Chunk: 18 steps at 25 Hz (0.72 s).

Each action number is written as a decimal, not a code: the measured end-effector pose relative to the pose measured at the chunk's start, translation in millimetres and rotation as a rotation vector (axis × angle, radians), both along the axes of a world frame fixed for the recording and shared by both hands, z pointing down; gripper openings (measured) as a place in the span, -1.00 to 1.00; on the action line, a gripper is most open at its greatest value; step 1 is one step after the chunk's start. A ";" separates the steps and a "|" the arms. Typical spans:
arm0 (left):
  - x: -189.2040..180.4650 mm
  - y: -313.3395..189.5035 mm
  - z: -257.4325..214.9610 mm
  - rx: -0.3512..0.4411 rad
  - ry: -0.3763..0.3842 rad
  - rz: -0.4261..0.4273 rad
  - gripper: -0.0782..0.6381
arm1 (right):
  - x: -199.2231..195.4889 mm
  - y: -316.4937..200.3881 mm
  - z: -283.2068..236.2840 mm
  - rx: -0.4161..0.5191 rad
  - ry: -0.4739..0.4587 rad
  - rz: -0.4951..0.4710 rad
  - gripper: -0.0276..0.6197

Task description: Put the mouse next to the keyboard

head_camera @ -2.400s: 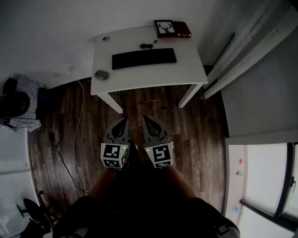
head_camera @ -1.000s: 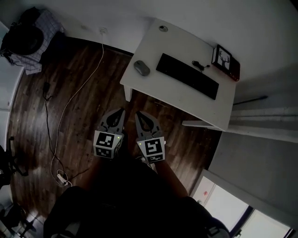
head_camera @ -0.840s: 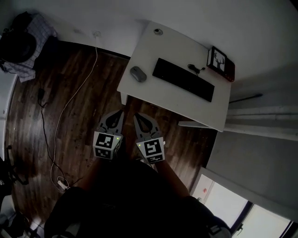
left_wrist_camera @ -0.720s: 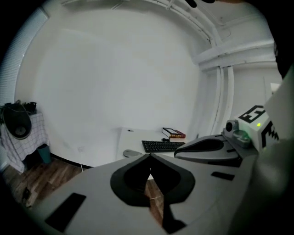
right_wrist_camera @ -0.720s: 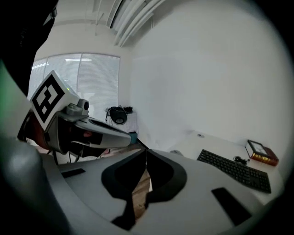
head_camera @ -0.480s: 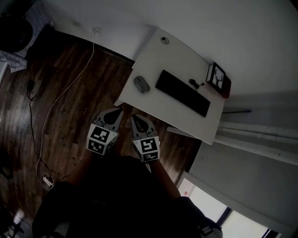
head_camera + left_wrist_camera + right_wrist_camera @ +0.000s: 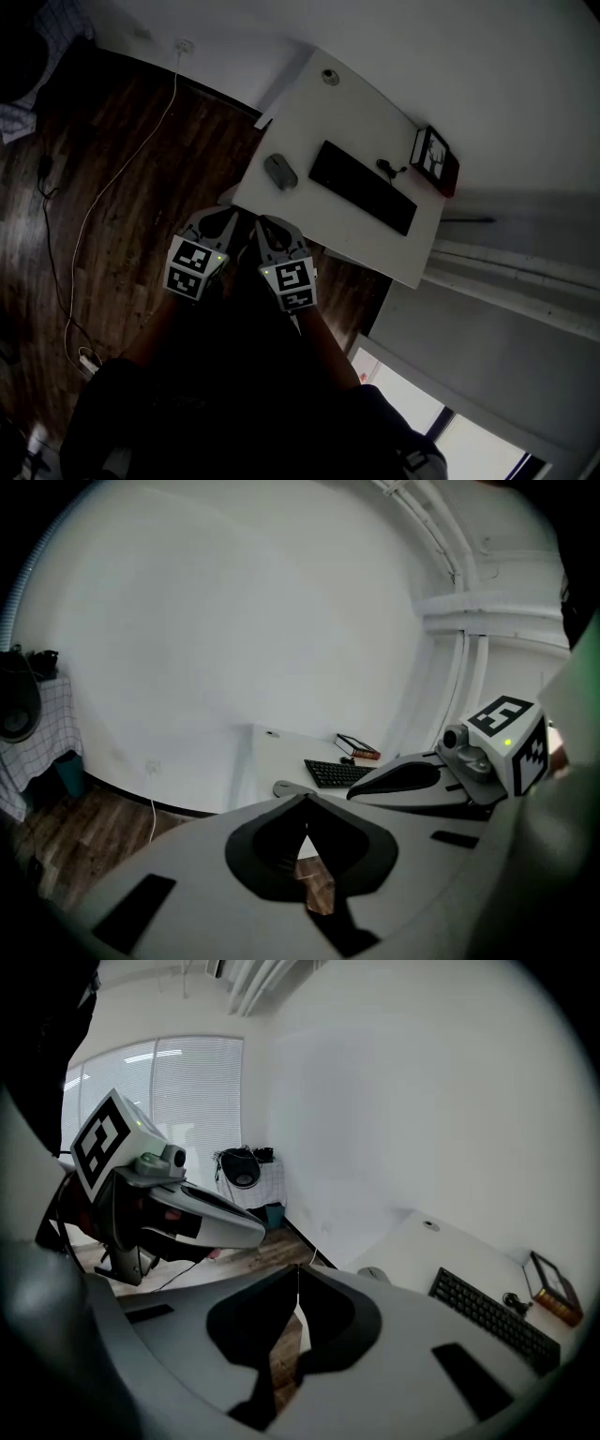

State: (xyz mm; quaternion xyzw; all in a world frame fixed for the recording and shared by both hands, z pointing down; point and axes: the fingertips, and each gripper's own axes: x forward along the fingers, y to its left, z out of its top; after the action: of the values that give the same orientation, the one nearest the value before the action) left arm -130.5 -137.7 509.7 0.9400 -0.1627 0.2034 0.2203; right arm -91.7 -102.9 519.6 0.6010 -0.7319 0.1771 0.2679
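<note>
Mouse (image 7: 279,172) on the desk (image 7: 309,117), left of the keyboard (image 7: 362,187); framed picture (image 7: 433,159) beyond the keyboard.

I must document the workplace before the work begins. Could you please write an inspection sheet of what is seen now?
Surface: white table, against the wall.
Job's things: grey mouse near the table's edge, a gap between it and the black keyboard.
Clutter: framed picture at the table's corner; small round disc.
Grippers: left gripper and right gripper both shut and empty, just short of the table's edge.
Cables: white cable across the floor; small black cable beside the keyboard.
Surroundings: dark wood floor; checked cloth by the wall.
</note>
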 end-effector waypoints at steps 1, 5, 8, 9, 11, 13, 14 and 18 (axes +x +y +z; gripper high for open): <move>3.0 -2.4 0.3 0.000 -0.001 0.002 -0.78 | 4.3 -1.9 1.4 0.000 0.004 0.003 -0.85; 13.8 -14.0 3.7 0.004 -0.016 -0.004 -0.78 | 28.2 -11.7 6.9 -0.009 0.010 0.028 -0.85; 20.5 -23.6 8.2 -0.009 -0.032 -0.027 -0.78 | 46.3 -24.1 11.5 -0.028 0.006 0.039 -0.84; 23.3 -26.6 9.9 -0.014 -0.039 -0.034 -0.78 | 52.0 -29.2 13.3 -0.036 0.010 0.035 -0.84; 31.0 -35.3 13.7 -0.021 -0.054 -0.041 -0.78 | 62.4 -42.1 17.4 -0.054 0.017 0.024 -0.84; 40.8 -45.1 15.7 -0.028 -0.060 -0.048 -0.78 | 71.4 -55.0 22.9 -0.082 0.027 0.013 -0.80; 45.3 -48.8 16.6 -0.032 -0.059 -0.051 -0.78 | 75.0 -60.2 26.2 -0.098 0.033 0.007 -0.70; 58.1 -58.8 25.8 -0.059 -0.069 -0.070 -0.78 | 85.7 -73.9 47.2 -0.212 0.074 -0.030 -0.22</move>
State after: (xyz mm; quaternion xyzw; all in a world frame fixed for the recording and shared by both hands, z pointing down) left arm -72.4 -196.5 535.5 0.9193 -0.1967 0.2325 0.2493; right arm -6.0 -176.8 566.8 0.5645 -0.7076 0.2270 0.3593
